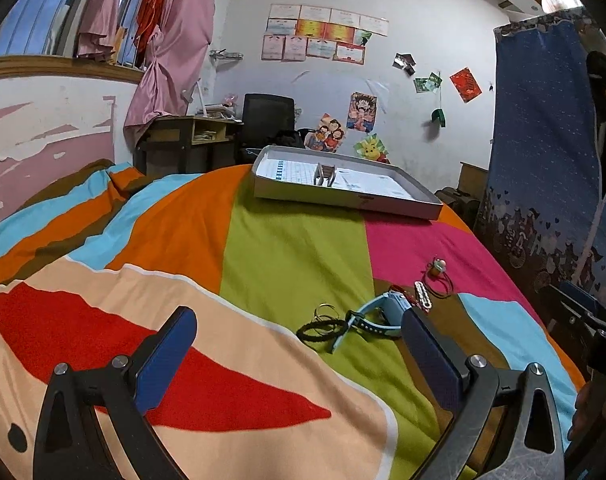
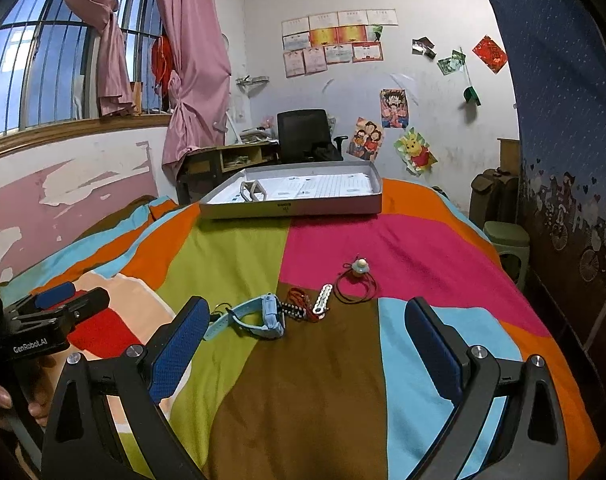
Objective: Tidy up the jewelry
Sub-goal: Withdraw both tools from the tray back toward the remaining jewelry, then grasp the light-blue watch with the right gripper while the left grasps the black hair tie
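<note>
Left gripper point(image 1: 299, 354) and right gripper point(image 2: 305, 346), fingers spread wide and holding nothing, above a striped bedspread point(image 2: 239, 256). Jewelry lies loose on it: blue watch point(image 2: 263, 316), white clasp point(image 2: 322, 299), black hair ties point(image 1: 319, 326), cord with charm point(image 2: 359, 268). Farther back, a grey tray point(image 2: 331, 204) holding a bracelet point(image 2: 253, 191)
</note>
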